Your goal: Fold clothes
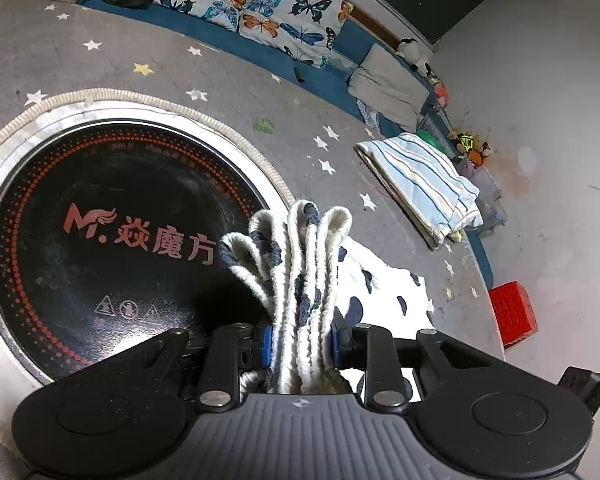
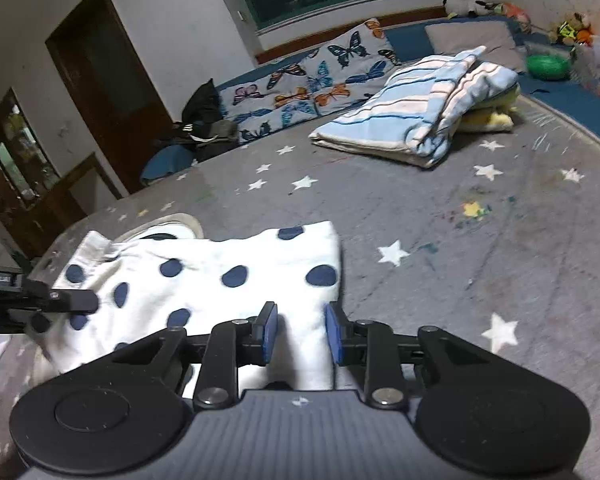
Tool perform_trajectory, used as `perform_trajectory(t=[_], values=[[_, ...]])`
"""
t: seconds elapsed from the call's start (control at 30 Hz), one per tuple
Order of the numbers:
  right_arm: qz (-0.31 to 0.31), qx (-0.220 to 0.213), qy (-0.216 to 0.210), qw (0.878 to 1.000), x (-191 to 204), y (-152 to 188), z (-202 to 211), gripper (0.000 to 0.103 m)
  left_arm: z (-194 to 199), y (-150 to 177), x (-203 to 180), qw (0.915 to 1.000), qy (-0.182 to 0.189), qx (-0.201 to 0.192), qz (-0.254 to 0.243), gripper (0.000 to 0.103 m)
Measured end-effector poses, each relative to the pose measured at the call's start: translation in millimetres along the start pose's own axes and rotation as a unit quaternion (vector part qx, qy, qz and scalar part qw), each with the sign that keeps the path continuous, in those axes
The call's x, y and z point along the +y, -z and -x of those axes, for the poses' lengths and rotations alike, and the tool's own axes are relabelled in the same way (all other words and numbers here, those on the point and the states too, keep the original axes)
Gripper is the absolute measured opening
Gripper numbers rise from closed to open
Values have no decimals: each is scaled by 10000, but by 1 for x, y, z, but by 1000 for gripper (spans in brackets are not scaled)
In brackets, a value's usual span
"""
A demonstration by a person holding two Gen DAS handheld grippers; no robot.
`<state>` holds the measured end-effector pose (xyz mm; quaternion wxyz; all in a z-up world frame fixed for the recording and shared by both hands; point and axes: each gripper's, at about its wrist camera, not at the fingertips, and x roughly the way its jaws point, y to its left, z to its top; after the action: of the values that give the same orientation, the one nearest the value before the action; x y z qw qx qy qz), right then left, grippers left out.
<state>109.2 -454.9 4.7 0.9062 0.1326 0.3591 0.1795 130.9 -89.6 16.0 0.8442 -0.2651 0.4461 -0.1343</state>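
A white garment with navy dots (image 2: 204,276) lies spread on the grey star-patterned table cover (image 2: 440,216). My left gripper (image 1: 300,340) is shut on a thick bunch of its folds (image 1: 300,264), which stand up between the blue pads over the edge of a round black heater plate (image 1: 100,240). In the right wrist view, the left gripper's finger (image 2: 72,302) shows at the cloth's left side. My right gripper (image 2: 301,332) sits at the garment's near right corner. White cloth fills the gap between its blue pads, and the jaws look closed on it.
A folded blue-and-white striped cloth (image 2: 420,116) lies on the far side of the table cover, over something yellow. Butterfly-print cushions (image 2: 312,76) and a grey pillow (image 1: 388,84) line a blue bench behind. A red box (image 1: 514,314) sits on the floor at right.
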Motion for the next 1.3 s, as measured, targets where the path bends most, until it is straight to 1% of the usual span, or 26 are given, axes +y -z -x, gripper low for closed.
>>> perform_trajectory(t=[0.03,0.1,0.2,0.33,0.4,0.43,0.5,0.57,0.63,0.67,0.7,0.73,0.77,0.8,0.83,0.9,0.97,1.03,1.07,1.2,1.27,1.3], values=[[-4,-29,-21,10000,0,1,2,8,-2,0,-2,10000,25,20,-13,28],[116,-138,86,9998,3,-1,8,5,-7,-1,-9,9999,101,68,-58,28],[263,-378,315,9984,1,-10,21,4,-19,-1,-23,9994,253,157,-160,28],[263,-608,739,9951,-13,-21,34,4,-40,0,-42,9980,391,300,-407,29],[316,-563,1012,9928,-20,-23,33,5,-51,2,-51,9970,264,334,-650,33],[320,-520,1064,9925,-23,-23,32,5,-53,4,-53,9965,208,332,-737,36],[300,-420,1085,9928,-30,-22,30,9,-54,6,-57,9954,164,320,-890,46],[343,-470,1069,9926,-30,-21,32,12,-47,5,-58,9947,118,232,-990,57],[361,-503,1000,9931,-28,-23,34,13,-40,3,-60,9939,57,111,-1092,57],[366,-514,946,9935,-27,-24,34,15,-36,2,-61,9934,12,28,-1146,58],[387,-509,902,9939,-25,-26,33,20,-32,0,-63,9927,-20,-73,-1205,58],[434,-490,830,9944,-21,-28,31,23,-28,-1,-66,9915,-68,-202,-1280,57],[459,-463,771,9949,-18,-29,28,29,-24,-2,-68,9901,-120,-335,-1356,57],[484,-437,712,9953,-16,-31,25,33,-21,-3,-72,9882,-190,-462,-1445,57],[494,-401,648,9959,-14,-31,21,33,-19,-4,-76,9863,-222,-548,-1537,56],[508,-314,620,9963,-12,-34,11,33,-21,-8,-84,9830,-171,-557,-1739,55],[522,-227,592,9966,-9,-38,0,33,-28,-9,-93,9788,-192,-542,-1965,50],[536,-141,565,9969,-7,-41,-10,35,-39,-9,-96,9753,-290,-514,-2126,50],[538,-117,578,9968,-8,-42,-14,39,-45,-9,-97,9735,-340,-499,-2205,48],[546,-24,633,9965,-10,-48,-30,39,-68,-9,-103,9653,-543,-440,-2516,45],[550,22,661,9963,-12,-51,-38,40,-74,-11,-101,9635,-649,-429,-2561,45],[552,45,675,9962,-12,-53,-42,42,-76,-12,-99,9640,-666,-413,-2541,45]])
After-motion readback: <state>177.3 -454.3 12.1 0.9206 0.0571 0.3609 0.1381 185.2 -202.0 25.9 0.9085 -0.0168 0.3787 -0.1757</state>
